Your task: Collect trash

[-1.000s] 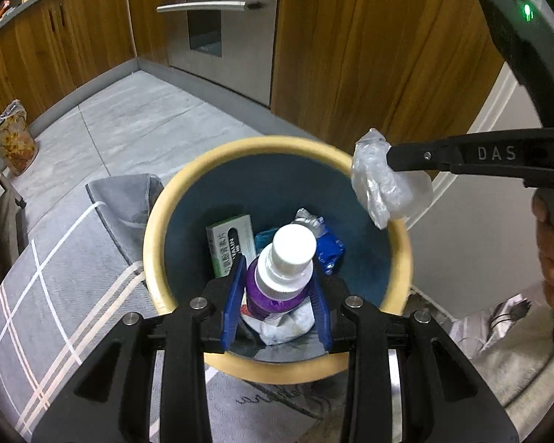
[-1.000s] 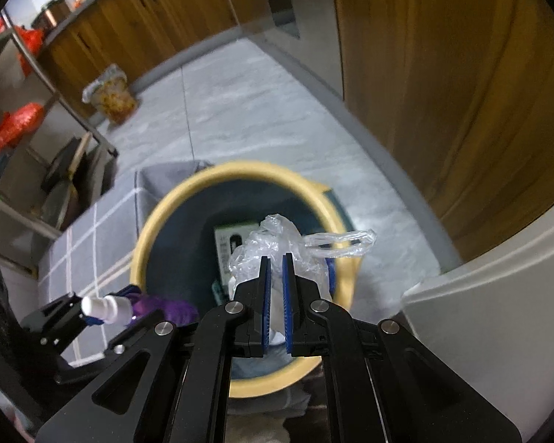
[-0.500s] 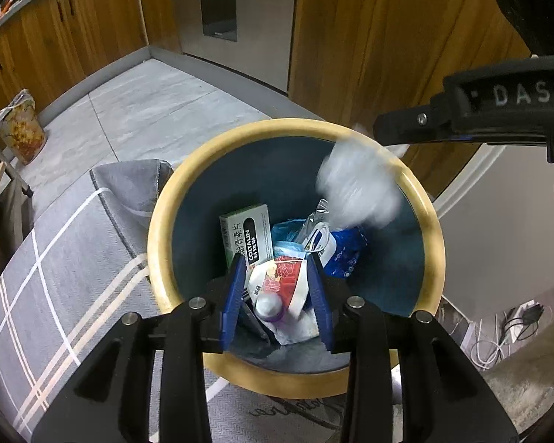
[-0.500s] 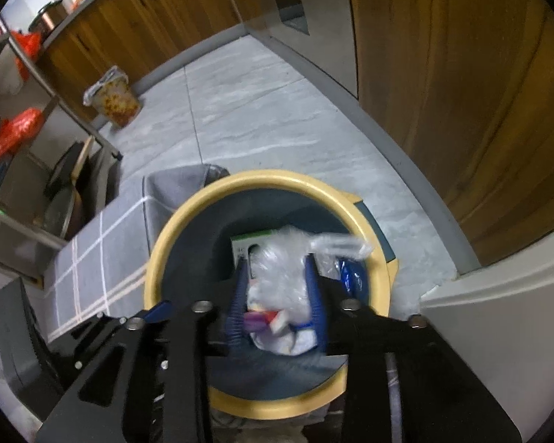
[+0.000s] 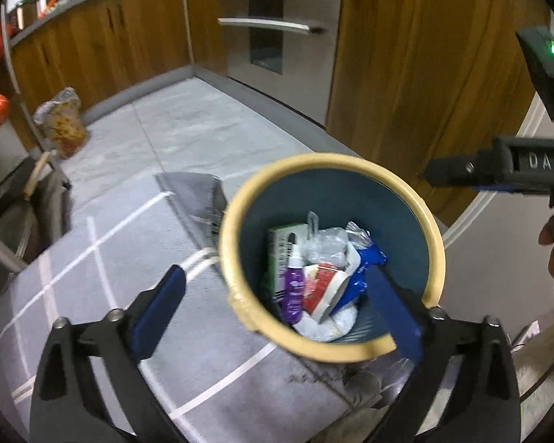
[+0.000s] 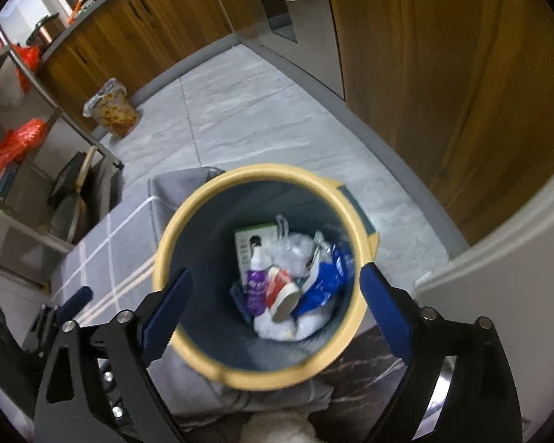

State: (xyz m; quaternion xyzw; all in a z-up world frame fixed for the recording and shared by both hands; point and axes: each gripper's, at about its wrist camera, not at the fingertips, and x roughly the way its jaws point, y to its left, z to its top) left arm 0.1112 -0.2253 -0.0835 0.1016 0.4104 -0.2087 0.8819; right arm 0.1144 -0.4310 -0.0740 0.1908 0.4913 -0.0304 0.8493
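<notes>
So the trash bin (image 5: 435,254), the round one with a cream rim and dark blue inside, sits lower middle in both wrist views, and all the trash is down in the bottom of it. The purple spray bottle (image 5: 293,289) lies next to a green-and-white box (image 5: 282,240) whose print is too blurry to read, plus a clear plastic bag (image 5: 327,243), a red-and-white wrapper (image 5: 323,288) and a blue packet (image 5: 362,273). The left gripper (image 5: 277,308) has its jaws swinging open, blue pads wide apart, nothing between them. Same for the right gripper (image 6: 277,304): jaws opening, nothing pinched, straddling the bin from above. At the right edge of the left view, the right gripper's side shows white letters "DAS", the rest cut off. Bin stands on a grey rug (image 5: 103,258) with white lines.
</notes>
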